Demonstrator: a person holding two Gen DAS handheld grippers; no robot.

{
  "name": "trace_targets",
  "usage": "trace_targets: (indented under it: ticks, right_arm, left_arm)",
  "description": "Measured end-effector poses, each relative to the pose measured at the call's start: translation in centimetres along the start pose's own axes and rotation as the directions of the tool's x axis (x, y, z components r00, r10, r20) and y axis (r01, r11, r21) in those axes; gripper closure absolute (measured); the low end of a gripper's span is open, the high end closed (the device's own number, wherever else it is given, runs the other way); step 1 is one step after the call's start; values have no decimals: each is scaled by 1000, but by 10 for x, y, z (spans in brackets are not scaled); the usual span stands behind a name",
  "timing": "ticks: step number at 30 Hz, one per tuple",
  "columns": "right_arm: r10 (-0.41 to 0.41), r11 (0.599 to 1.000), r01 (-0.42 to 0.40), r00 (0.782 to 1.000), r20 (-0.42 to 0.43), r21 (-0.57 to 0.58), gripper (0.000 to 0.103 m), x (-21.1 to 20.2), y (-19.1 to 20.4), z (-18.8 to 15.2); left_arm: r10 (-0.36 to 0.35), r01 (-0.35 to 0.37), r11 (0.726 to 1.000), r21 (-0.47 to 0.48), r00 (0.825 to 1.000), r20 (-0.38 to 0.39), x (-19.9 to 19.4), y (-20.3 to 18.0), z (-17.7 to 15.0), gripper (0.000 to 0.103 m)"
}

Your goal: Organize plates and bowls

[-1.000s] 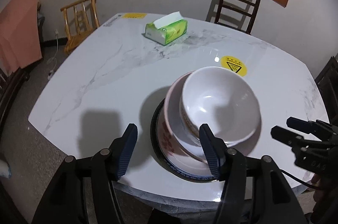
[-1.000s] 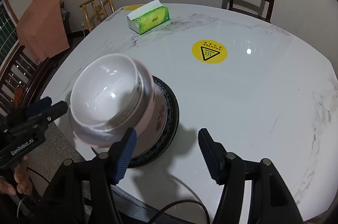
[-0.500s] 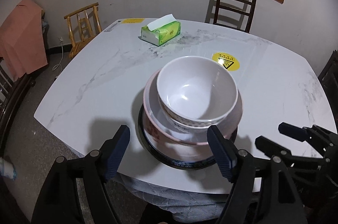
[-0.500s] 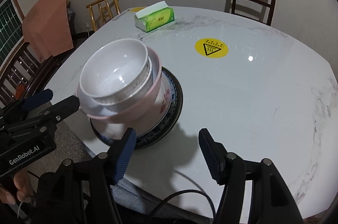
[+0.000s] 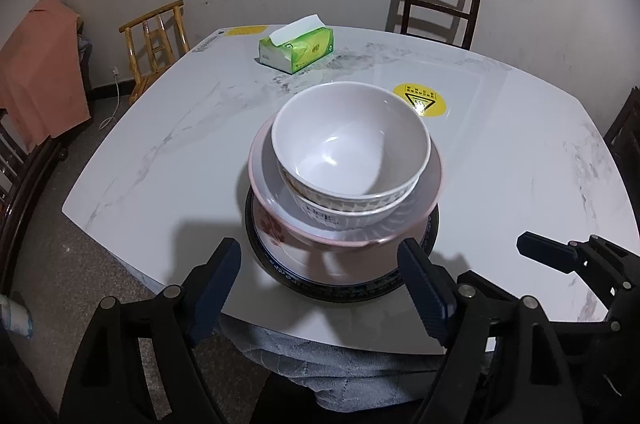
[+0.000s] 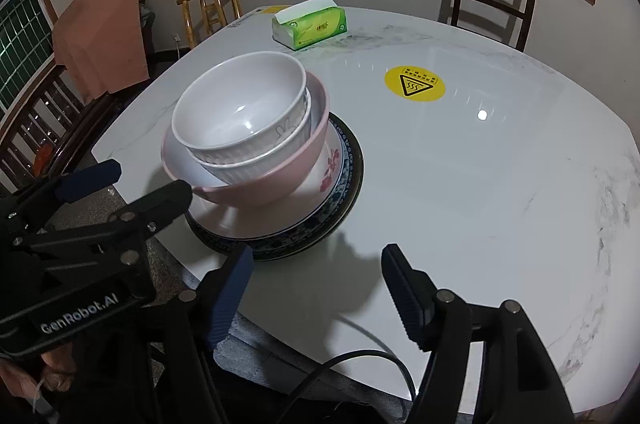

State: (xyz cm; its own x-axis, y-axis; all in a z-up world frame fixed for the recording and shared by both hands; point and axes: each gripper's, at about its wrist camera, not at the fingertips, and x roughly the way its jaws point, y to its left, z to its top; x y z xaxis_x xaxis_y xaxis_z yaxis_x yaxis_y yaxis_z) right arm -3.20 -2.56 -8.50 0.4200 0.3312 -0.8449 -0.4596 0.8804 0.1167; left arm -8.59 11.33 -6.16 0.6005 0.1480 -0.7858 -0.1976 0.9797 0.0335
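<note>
White marble table (image 5: 168, 160): bears stack near its front edge. Dark-rimmed plate (image 5: 280, 274) at base, flat on table; floral plate (image 6: 332, 164) on it; pink bowl (image 5: 264, 180) above; ribbed white bowl (image 6: 256, 166) nested inside; plain white bowl (image 5: 352, 140) topmost, upright. Green tissue box (image 5: 298, 50) near far edge, well apart from stack; yellow warning sticker (image 6: 415, 84) between. Left gripper (image 5: 320, 278): jaws just opening, wide apart, nothing between pads, just before stack. Right gripper (image 6: 316, 282): jaws likewise just opening, empty, beside stack.
</note>
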Motion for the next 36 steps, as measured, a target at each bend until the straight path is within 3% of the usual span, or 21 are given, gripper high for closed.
trace_targets:
  ticks: [7, 36]
  right_arm:
    - [-9, 1000, 9, 1000, -4, 2, 22, 1, 0, -1]
    - [-14, 1000, 14, 1000, -22, -9, 17, 10, 5, 0]
  left_arm:
    - [-4, 4, 1000, 0, 1000, -4, 0, -1, -1, 25]
    - [6, -7, 1000, -28, 1000, -30, 10, 7, -2, 25]
